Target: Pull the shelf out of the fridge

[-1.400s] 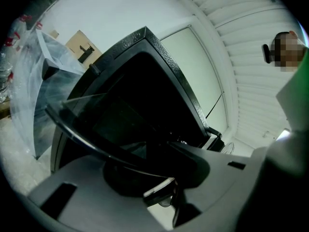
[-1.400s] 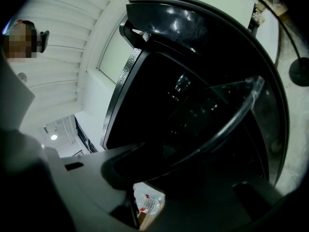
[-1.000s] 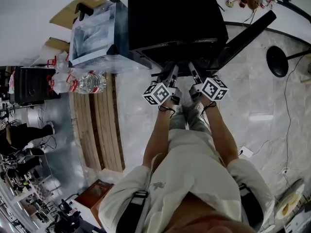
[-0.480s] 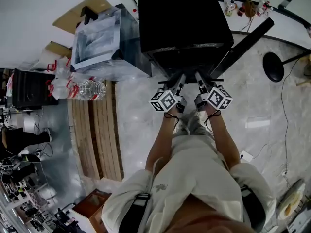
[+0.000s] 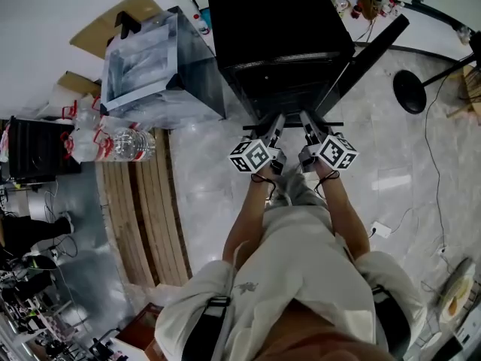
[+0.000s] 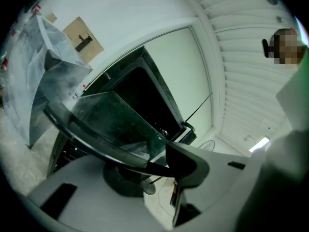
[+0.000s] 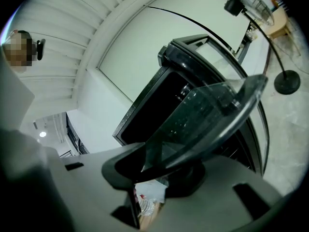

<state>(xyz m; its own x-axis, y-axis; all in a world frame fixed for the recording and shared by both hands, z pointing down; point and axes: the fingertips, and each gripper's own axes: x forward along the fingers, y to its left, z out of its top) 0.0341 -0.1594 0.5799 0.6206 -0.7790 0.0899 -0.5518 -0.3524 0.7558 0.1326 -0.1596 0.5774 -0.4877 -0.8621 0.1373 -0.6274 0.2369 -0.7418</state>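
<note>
Closest in, a pale shirt (image 5: 301,277) and two bare forearms (image 5: 252,209) stretched straight ahead over a grey marbled floor (image 5: 218,179). Off to the left at about the same depth, wooden planks (image 5: 146,209) laid lengthwise, with packed bottles (image 5: 124,143) at their far end. Past the wrists, left gripper (image 5: 277,121) and right gripper (image 5: 307,119) side by side, near each other, both aimed at the open front of the fridge (image 5: 282,36). Left jaws squeezed almost together on the dark front rim of the shelf (image 6: 111,117), nothing but rim and glass between them; right jaws likewise clamped down on that same rim, toward the other corner. From the jaws onward, clear glass pane reaching away toward the dark inside of the fridge, front rim just outside the opening; impossible to tell whether fully free of it. To the right, door (image 5: 372,47) swung wide open. Just beside the fridge on the left, a box (image 5: 150,59) wrapped in clear plastic. Farther right, a round black stand base (image 5: 409,92) on the floor. Behind everything, a white wall (image 5: 45,21).
</note>
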